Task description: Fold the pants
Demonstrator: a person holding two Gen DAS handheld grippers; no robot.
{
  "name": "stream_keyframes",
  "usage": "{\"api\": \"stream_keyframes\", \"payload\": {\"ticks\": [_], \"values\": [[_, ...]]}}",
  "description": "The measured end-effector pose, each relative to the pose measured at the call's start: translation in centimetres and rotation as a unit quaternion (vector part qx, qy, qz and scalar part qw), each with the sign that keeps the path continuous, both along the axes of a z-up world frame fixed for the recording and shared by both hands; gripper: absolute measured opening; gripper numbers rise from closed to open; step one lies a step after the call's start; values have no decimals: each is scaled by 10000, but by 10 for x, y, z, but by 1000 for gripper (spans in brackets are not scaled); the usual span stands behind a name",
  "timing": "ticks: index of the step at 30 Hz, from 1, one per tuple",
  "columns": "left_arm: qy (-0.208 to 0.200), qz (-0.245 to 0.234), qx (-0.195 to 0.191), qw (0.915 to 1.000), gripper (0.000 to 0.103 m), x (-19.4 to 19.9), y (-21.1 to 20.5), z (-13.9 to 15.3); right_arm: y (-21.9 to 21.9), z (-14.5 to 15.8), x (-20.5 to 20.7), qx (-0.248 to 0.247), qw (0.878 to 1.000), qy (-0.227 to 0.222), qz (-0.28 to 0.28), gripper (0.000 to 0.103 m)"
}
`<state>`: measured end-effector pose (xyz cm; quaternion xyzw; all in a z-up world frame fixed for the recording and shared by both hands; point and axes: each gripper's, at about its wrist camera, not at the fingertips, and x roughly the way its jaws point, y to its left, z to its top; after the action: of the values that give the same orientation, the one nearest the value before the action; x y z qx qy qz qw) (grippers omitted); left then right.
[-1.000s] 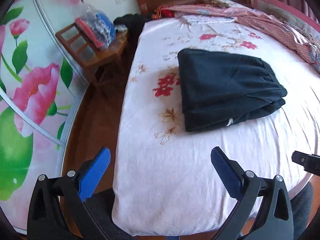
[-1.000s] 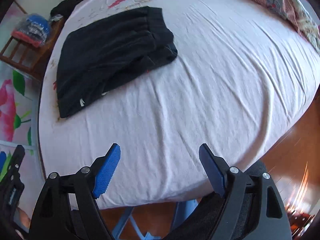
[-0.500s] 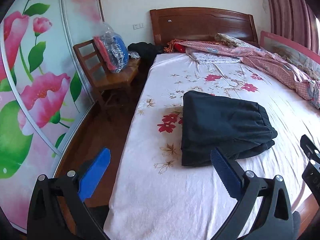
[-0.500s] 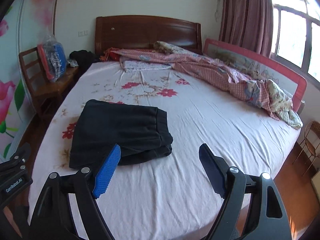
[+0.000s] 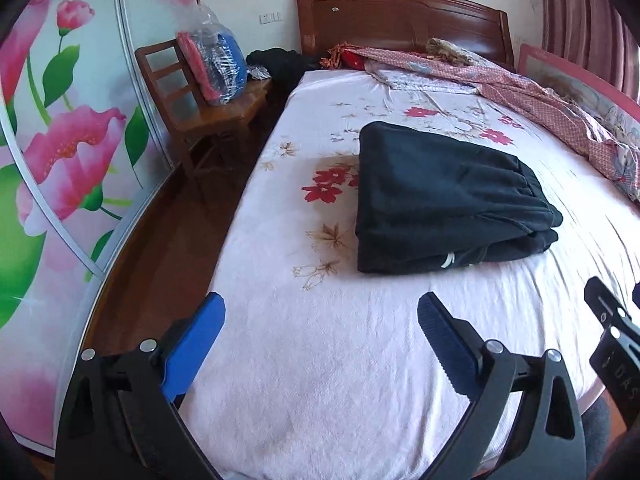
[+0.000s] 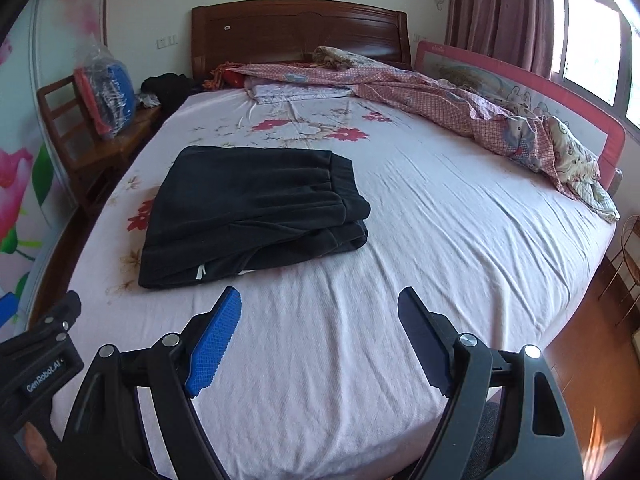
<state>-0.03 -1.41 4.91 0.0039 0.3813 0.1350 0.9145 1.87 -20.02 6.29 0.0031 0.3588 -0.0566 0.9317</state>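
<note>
Black folded pants lie waistband rightward across the bed; each gripper gapes wide, empty.

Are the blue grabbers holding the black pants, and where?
No. The left gripper and right gripper are open and empty. The folded black pants lie untouched on the bed.
</note>
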Motion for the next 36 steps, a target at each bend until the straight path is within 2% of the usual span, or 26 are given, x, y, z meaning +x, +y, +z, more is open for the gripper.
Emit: {"api": "stream_keyframes", "payload": {"ticks": [5,22,36], "values": [[-16,-152,-22,9999,97,-2,-4,3,8,-1,-4,-67,9999,8,102,80],[69,-251,-262,9993,97,-1,-4,3,10,-4,-2,59,9997,181,152,80],[117,-346,-314,9988,97,-1,-6,3,12,-4,-1,130,9994,219,247,80]]}}
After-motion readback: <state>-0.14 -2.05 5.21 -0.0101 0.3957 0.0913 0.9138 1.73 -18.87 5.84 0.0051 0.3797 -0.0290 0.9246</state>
